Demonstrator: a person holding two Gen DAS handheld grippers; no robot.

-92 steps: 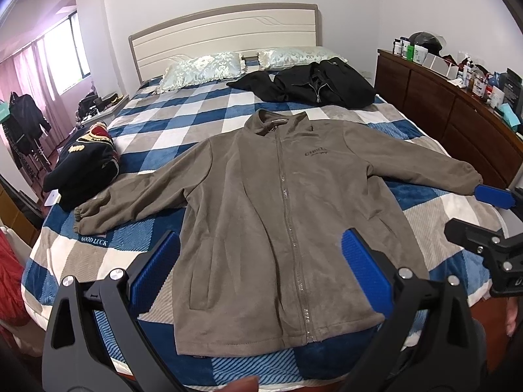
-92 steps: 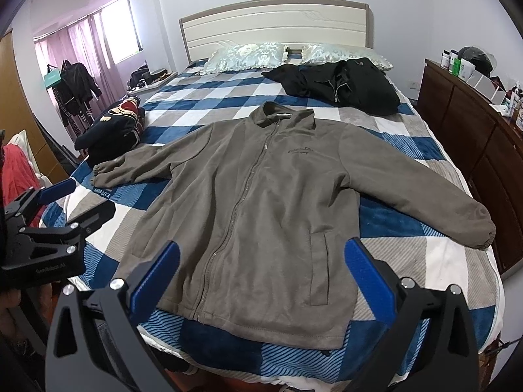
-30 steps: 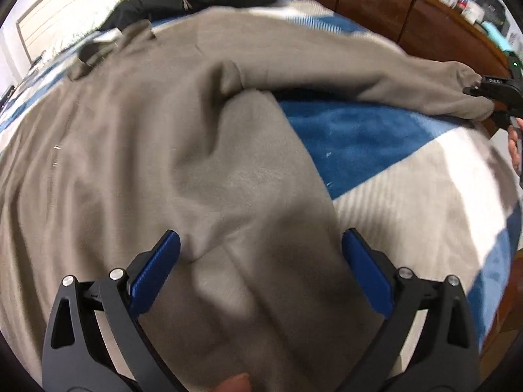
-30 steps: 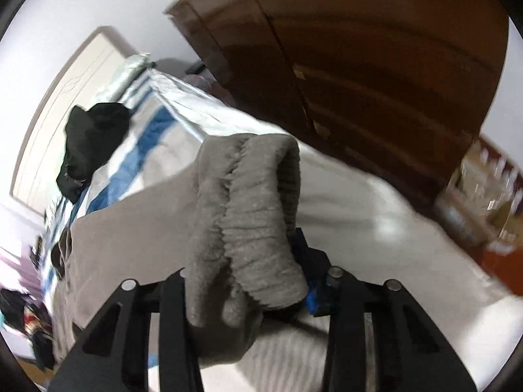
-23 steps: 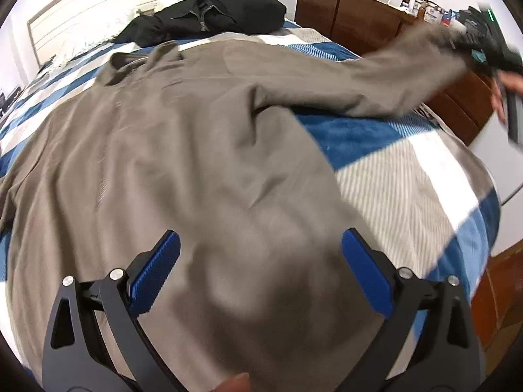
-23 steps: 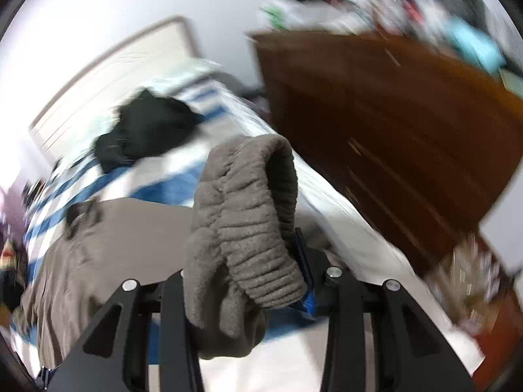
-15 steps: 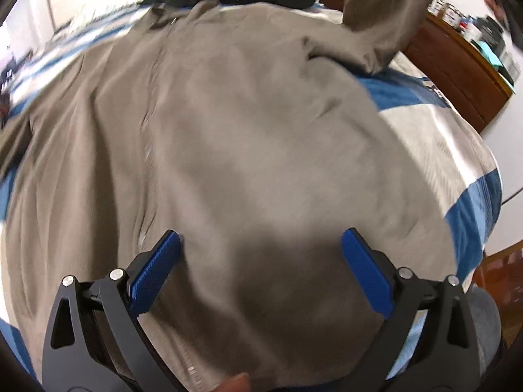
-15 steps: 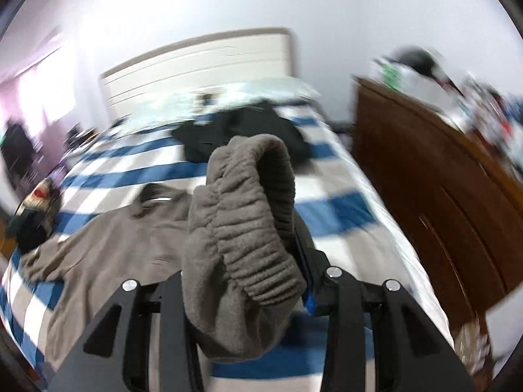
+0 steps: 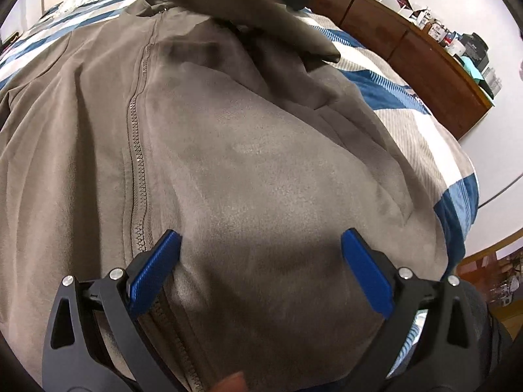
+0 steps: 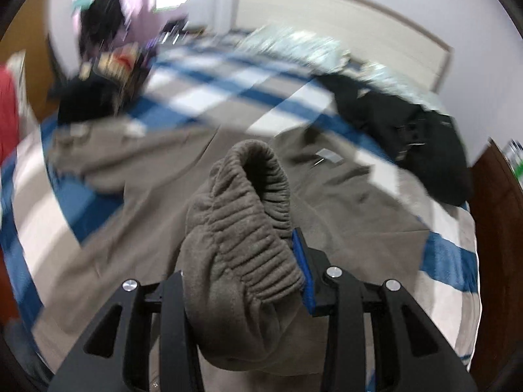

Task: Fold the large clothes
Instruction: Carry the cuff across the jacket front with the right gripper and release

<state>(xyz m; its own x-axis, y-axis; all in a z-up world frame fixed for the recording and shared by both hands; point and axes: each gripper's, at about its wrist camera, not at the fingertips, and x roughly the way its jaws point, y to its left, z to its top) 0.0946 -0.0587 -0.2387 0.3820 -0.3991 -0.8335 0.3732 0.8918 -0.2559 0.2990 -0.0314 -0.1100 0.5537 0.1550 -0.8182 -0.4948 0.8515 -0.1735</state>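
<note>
A large grey-brown zip jacket (image 9: pixel 248 150) lies face up on a blue, white and grey checked bed (image 9: pixel 421 121). My left gripper (image 9: pixel 260 261) stands open low over the jacket's lower front, its left blue pad beside the zipper (image 9: pixel 139 166). My right gripper (image 10: pixel 240 258) is shut on the ribbed sleeve cuff (image 10: pixel 242 215), held up over the jacket's body (image 10: pixel 343 219). In the left wrist view the lifted sleeve (image 9: pixel 248 9) crosses over the chest at the top. The left sleeve (image 10: pixel 130 160) lies spread toward the far side.
A black jacket (image 10: pixel 405 150) lies near the pillows by the headboard (image 10: pixel 343 23). A dark folded garment (image 10: pixel 88 101) sits at the bed's far edge. A wooden dresser (image 9: pixel 405 49) with bottles and boxes runs along the bed's right side.
My right gripper has lifted the sleeve cuff from the bed's dresser side and swung it across over the jacket. My left gripper has shifted along the jacket's lower front toward the zipper.
</note>
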